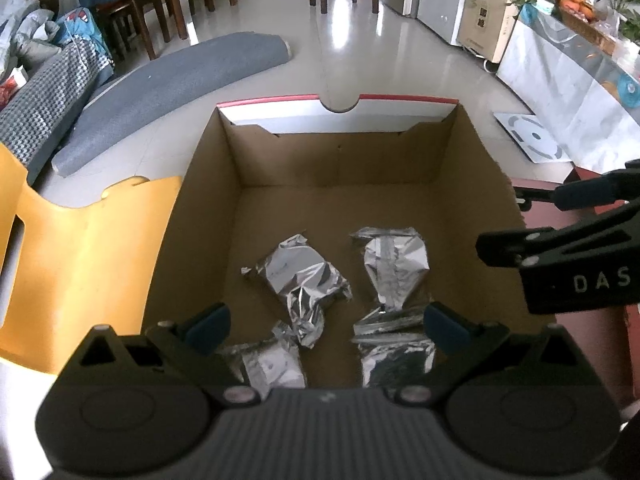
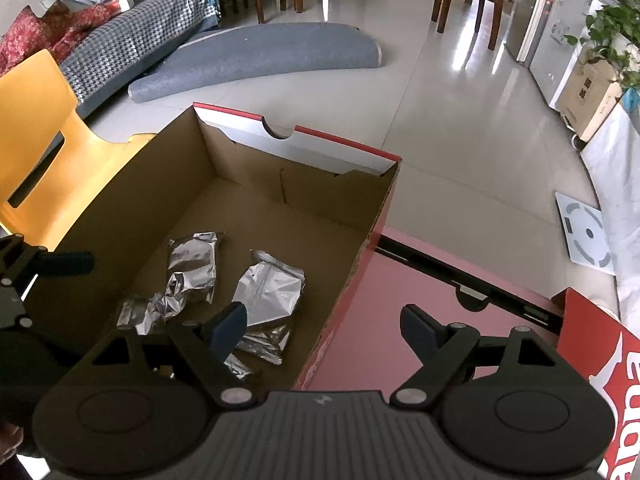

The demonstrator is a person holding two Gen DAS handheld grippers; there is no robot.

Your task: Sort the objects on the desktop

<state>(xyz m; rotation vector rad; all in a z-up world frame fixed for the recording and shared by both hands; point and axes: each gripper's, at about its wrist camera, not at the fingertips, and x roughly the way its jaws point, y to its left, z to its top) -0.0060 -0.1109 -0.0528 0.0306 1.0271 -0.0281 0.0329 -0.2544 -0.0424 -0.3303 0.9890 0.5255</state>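
While both grippers' jaws hang released, cardboard box point(image 1: 340, 160) w/ foil packets point(image 1: 304, 276) sits on pink counter point(image 2: 384, 300); yellow chair point(image 1: 80, 248), grey rug point(image 2: 256, 56) on tiled floor point(image 2: 460, 100).

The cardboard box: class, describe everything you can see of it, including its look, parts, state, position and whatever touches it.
The cardboard box is open-topped, plain brown corrugated card inside, red outside on its side wall, with a white far flap edged in red and cut with a half-round thumb notch. It stands upright on a reddish tabletop, beside a yellow chair. Several crumpled silver foil packets lie on its floor. Neither hand-held gripper visibly touches it.
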